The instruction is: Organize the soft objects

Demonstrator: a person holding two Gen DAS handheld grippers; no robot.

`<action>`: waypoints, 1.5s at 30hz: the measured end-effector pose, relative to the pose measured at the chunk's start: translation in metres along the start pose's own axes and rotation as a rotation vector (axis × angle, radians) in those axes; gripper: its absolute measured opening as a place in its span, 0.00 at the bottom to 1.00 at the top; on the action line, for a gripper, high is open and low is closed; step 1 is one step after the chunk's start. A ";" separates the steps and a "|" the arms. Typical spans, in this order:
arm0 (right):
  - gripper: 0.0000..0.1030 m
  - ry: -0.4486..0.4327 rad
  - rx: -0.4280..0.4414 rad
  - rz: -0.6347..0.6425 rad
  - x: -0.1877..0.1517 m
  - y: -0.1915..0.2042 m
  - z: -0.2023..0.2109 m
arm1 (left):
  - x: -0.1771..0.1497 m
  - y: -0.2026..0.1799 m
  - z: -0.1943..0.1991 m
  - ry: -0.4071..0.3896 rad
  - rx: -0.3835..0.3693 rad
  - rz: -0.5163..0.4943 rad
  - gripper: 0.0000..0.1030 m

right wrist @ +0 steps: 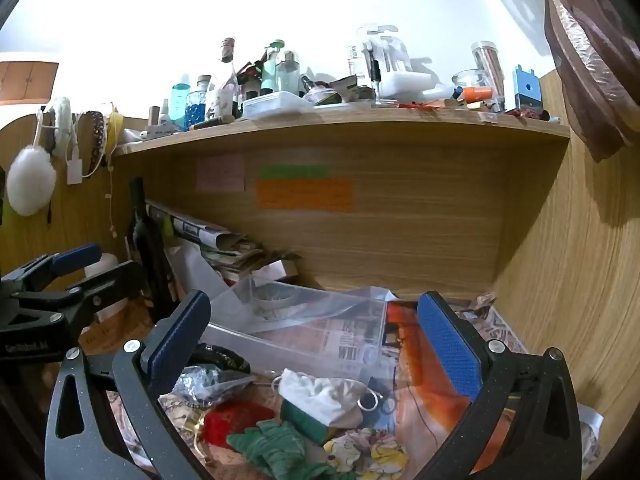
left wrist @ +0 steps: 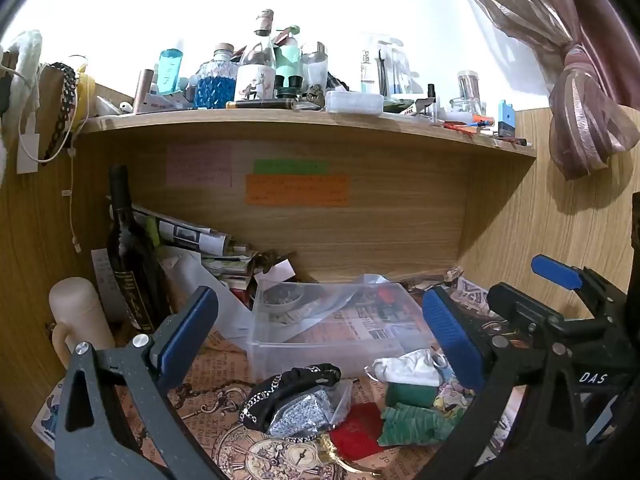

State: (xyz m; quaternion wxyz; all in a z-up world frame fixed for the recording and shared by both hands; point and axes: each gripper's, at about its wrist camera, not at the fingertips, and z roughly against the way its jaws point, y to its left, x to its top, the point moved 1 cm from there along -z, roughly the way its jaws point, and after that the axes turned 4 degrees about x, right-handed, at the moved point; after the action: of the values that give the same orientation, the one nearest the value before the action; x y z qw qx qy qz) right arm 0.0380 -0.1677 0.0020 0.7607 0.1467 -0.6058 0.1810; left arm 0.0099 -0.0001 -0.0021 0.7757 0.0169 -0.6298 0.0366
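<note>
Soft items lie in a pile on the desk in front of a clear plastic box [left wrist: 320, 344]. The pile holds a green cloth [left wrist: 416, 426], a red felt piece [left wrist: 358, 432], a white-and-green pouch [left wrist: 408, 372], a black chained headband [left wrist: 288, 384] and a silvery bag [left wrist: 298, 412]. My left gripper [left wrist: 320, 332] is open and empty above them. My right gripper [right wrist: 316, 340] is open and empty over the same pile, with the green cloth [right wrist: 272, 446], red piece [right wrist: 234, 420] and pouch [right wrist: 324, 398] below it. The box also shows in the right wrist view [right wrist: 304, 332].
A dark wine bottle [left wrist: 128, 252], a cream flask [left wrist: 78, 312] and stacked papers [left wrist: 200, 248] stand at the back left. A crowded shelf [left wrist: 304, 120] hangs overhead. A wooden side wall [right wrist: 568, 280] closes the right. The right gripper shows in the left wrist view [left wrist: 560, 320].
</note>
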 end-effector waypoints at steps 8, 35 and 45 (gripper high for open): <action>1.00 -0.001 0.002 -0.003 0.000 -0.002 0.000 | -0.001 -0.002 0.000 -0.005 0.004 0.008 1.00; 1.00 -0.011 0.008 -0.011 0.002 -0.002 0.002 | 0.000 0.000 -0.001 -0.004 -0.001 0.006 1.00; 1.00 -0.011 0.010 -0.013 0.001 -0.001 0.001 | 0.001 0.000 -0.002 -0.003 -0.002 0.004 1.00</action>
State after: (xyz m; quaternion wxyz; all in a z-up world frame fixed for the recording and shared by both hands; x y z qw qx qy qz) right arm 0.0376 -0.1693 0.0037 0.7577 0.1558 -0.6082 0.1782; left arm 0.0119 0.0000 -0.0015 0.7746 0.0149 -0.6312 0.0376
